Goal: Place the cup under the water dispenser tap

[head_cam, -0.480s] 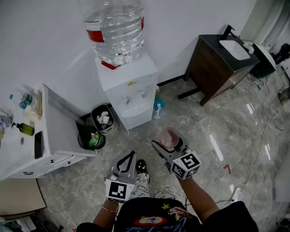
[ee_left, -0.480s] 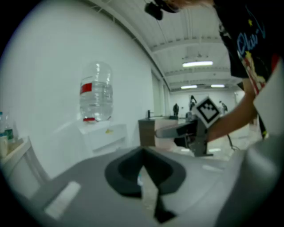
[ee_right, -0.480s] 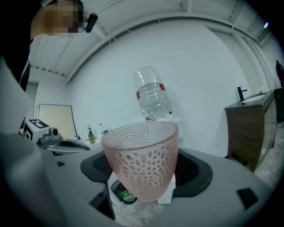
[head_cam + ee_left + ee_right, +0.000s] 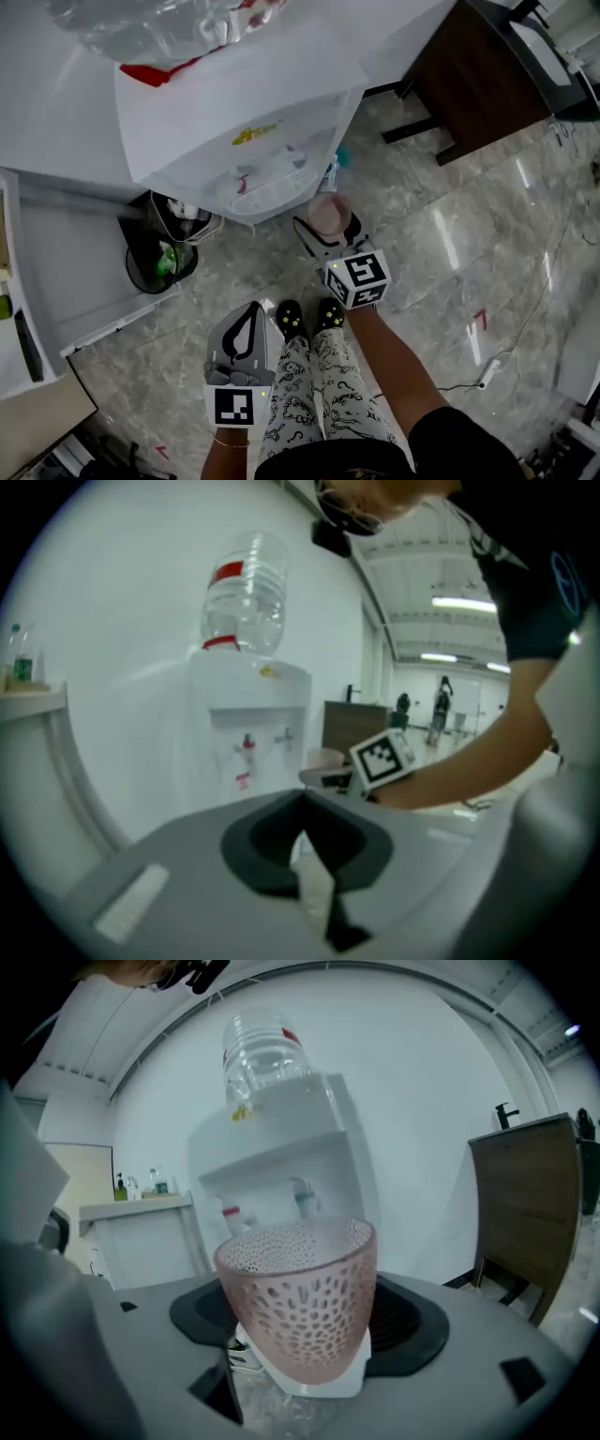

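A white water dispenser (image 4: 225,122) with a big clear bottle fills the top of the head view. Its red tap (image 4: 232,1213) and blue tap (image 4: 302,1192) sit in a recess above a drip tray (image 4: 267,195). My right gripper (image 4: 328,231) is shut on a pink perforated cup (image 4: 328,214), held upright just in front of the dispenser and below the taps. In the right gripper view the cup (image 4: 300,1288) stands between the jaws. My left gripper (image 4: 251,317) hangs lower and nearer the person, shut with nothing in it.
A black bin (image 4: 157,264) and a grey bin (image 4: 184,219) with rubbish stand left of the dispenser. A white cabinet (image 4: 56,272) runs along the left. A dark wooden vanity (image 4: 487,75) is at the upper right. A white cable (image 4: 502,361) lies on the marble floor.
The person has stepped towards the dispenser, which now looms larger. The right gripper has carried the cup forward, close to the dispenser's front. The left gripper has stayed low and shut.
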The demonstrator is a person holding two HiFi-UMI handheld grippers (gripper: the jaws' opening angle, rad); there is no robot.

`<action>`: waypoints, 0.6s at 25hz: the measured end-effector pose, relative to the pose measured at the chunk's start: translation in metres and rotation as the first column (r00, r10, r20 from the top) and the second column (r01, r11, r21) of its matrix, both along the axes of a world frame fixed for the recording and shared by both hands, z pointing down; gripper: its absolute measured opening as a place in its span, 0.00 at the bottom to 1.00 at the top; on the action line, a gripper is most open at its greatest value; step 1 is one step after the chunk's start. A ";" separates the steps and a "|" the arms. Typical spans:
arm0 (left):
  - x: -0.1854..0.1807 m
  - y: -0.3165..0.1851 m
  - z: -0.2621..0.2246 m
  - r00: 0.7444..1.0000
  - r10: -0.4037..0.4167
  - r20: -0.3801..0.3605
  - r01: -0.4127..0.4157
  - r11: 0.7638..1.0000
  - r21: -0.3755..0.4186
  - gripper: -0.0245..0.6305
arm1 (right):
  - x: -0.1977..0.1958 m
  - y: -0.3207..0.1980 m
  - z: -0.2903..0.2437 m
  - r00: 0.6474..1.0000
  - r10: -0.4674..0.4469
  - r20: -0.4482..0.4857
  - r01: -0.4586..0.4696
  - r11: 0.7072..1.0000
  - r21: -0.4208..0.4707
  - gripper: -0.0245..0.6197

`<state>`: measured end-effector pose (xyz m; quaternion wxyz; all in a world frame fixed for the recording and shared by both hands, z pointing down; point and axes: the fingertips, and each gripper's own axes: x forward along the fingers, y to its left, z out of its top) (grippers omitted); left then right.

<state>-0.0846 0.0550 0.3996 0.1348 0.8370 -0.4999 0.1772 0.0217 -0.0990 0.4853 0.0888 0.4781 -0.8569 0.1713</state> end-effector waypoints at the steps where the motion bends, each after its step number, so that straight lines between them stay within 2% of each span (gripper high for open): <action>1: -0.001 -0.005 0.010 1.000 -0.013 -0.020 0.013 1.000 -0.011 0.03 | -0.004 -0.016 0.017 1.000 -0.001 -0.018 0.001 1.000 0.010 0.60; 3: -0.005 -0.009 0.031 0.999 -0.023 -0.028 0.022 0.999 -0.043 0.03 | -0.012 -0.041 0.046 0.999 -0.002 -0.045 0.003 1.000 0.017 0.60; 8: -0.030 -0.005 0.066 0.998 -0.051 0.027 0.055 0.989 -0.138 0.03 | -0.028 -0.069 0.088 0.996 -0.025 -0.084 0.025 1.000 0.001 0.60; 11: -0.037 -0.004 0.070 0.993 -0.071 0.089 0.084 0.986 -0.146 0.03 | -0.032 -0.080 0.100 0.995 -0.022 -0.099 0.022 1.000 -0.002 0.60; 15: -0.028 -0.005 0.065 0.994 -0.019 0.107 0.036 0.987 -0.159 0.03 | -0.036 -0.090 0.110 0.994 -0.009 -0.106 0.009 1.000 0.005 0.60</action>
